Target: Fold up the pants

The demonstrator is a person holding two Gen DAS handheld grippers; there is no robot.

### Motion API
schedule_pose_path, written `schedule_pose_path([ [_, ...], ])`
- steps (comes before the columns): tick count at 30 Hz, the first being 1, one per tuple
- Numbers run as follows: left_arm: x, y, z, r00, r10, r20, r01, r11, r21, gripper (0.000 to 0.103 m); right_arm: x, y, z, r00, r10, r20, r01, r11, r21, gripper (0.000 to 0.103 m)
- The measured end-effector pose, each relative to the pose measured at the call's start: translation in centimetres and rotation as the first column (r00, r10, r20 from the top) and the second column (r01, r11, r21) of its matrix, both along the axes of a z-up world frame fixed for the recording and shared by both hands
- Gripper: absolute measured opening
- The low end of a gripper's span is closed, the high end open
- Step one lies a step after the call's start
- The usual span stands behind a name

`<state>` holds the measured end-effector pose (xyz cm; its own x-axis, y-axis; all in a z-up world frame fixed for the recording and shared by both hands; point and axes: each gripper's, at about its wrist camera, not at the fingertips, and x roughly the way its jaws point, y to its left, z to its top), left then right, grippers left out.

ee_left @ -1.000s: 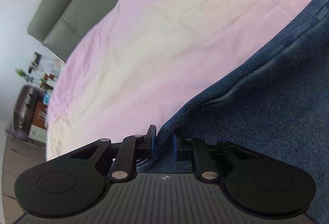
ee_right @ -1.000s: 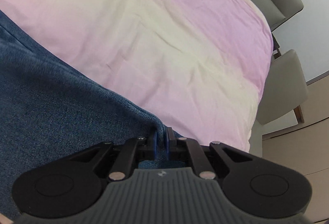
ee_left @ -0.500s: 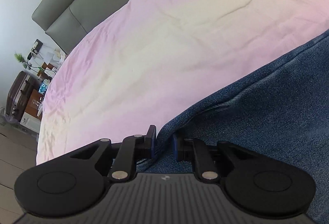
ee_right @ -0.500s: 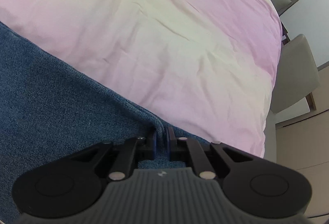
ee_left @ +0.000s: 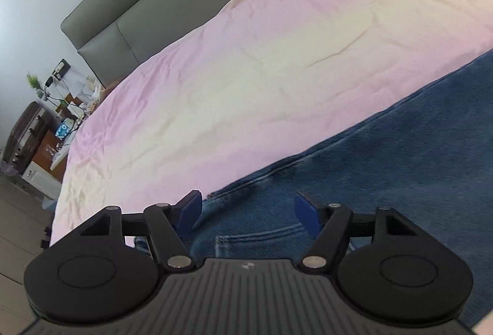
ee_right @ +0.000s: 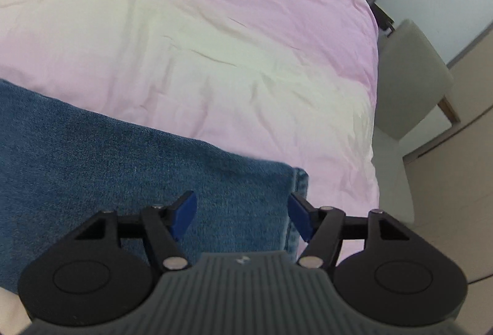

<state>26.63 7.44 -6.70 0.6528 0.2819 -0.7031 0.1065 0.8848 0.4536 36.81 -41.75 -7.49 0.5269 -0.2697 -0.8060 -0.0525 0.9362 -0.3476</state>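
Blue denim pants (ee_left: 385,156) lie flat on a pink bed sheet (ee_left: 277,58). In the left wrist view my left gripper (ee_left: 248,210) is open just above the pants, near a stitched seam and pocket edge. In the right wrist view the pants (ee_right: 107,156) fill the lower left, with a hemmed end (ee_right: 297,193) at the right. My right gripper (ee_right: 242,213) is open over that end. Neither gripper holds cloth.
A grey padded headboard (ee_left: 138,11) stands behind the bed. A cluttered bedside cabinet (ee_left: 46,138) is at far left. A beige chair (ee_right: 409,79) stands by the bed's right edge, with tan floor (ee_right: 446,196) beyond.
Both grippers were shut on pinched folds of the denim. Both have now opened and let go, and the pants lie flat on the sheet.
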Motion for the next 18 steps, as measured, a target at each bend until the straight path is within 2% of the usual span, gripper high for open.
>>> schedule_pose_path([
  [3,-4.1,-0.9,1.0,0.999,-0.041,-0.007,0.04,0.994,-0.1,0.074,-3.2,-3.4,1.1,0.992,-0.127,0.011,0.124,0.981,0.146,0.06],
  [5,-6.9,-1.8,1.1,0.998,-0.062,-0.011,0.06,0.986,-0.156,0.074,-5.8,-5.3,1.0,0.976,-0.216,0.007,0.208,0.95,0.234,0.056],
  [7,-9.3,-2.3,0.8,0.997,-0.072,-0.014,0.067,0.976,-0.209,0.072,-7.9,-7.1,0.3,0.96,-0.281,-0.005,0.268,0.912,0.311,0.048],
  [9,-11.4,-2.7,0.2,0.998,-0.068,-0.011,0.063,0.966,-0.251,0.072,-9.6,-8.3,-0.6,0.945,-0.328,-0.008,0.308,0.878,0.367,0.047],
  [14,-15.6,-3.6,-3.2,0.997,-0.045,-0.061,0.023,0.945,-0.327,0.072,-12.0,-9.8,-4.0,0.906,-0.419,-0.063,0.394,0.78,0.486,0.047],
  [18,-16.3,-4.5,-6.4,0.998,0.009,-0.068,-0.031,0.945,-0.326,0.072,-12.3,-10.2,-5.8,0.881,-0.468,-0.076,0.426,0.712,0.558,0.047],
])
